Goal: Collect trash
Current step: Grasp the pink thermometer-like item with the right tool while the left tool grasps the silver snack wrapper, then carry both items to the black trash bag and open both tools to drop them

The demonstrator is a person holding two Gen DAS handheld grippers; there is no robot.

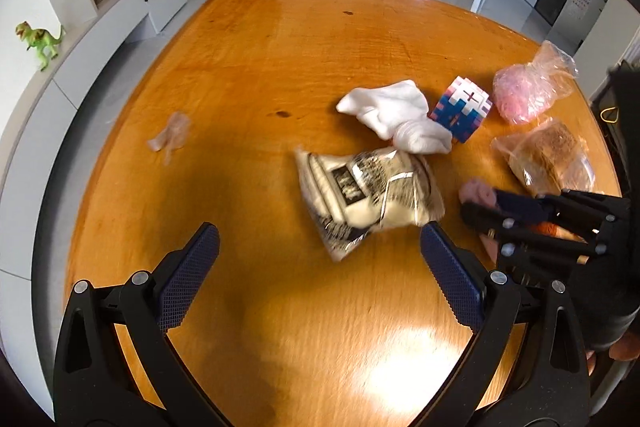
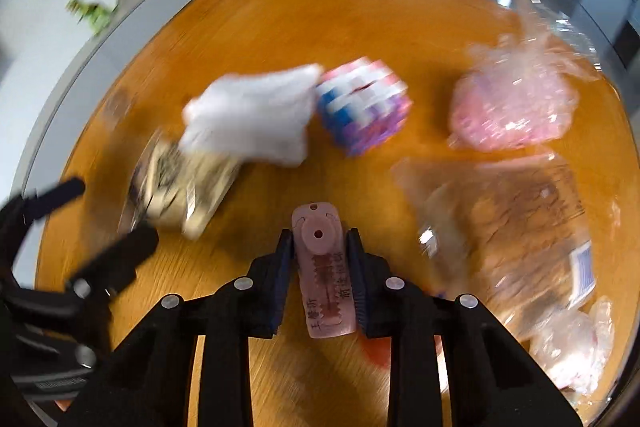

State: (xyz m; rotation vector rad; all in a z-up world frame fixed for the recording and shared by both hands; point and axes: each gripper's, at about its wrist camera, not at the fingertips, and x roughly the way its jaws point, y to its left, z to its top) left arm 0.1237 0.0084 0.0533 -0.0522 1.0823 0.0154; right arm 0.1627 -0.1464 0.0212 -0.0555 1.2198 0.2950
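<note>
The right claw is clenched on a flat pink tag. Both pads press its long edges; its rounded end, with a small hole, projects past the fingertips. Printed characters run along the tag; only some can be read, among them "王" and "前", and a dark red band covers the middle. The tag is held above the wooden counter.

The left claw is released, its blue-padded fingers wide apart with nothing between them. It hangs over the near part of the counter, just short of a crumpled cream snack bag. The bag carries black print and a dark square label; blur makes the writing illegible.

Layout on the counter, left wrist view:
- A white sock lies just beyond the snack bag, touching a pink, blue and white cube.
- A clear bag with pink contents lies right of the cube.
- A clear bag holding bread lies nearer, close to the right claw.
- A small scrap of clear wrapper lies alone at the left, well apart from the rest.

In the right wrist view a blue-printed label shows on the bread bag; its text cannot be read. More crumpled clear plastic lies at the near right edge.

A green toy dinosaur stands on a ledge beyond the counter.
</note>
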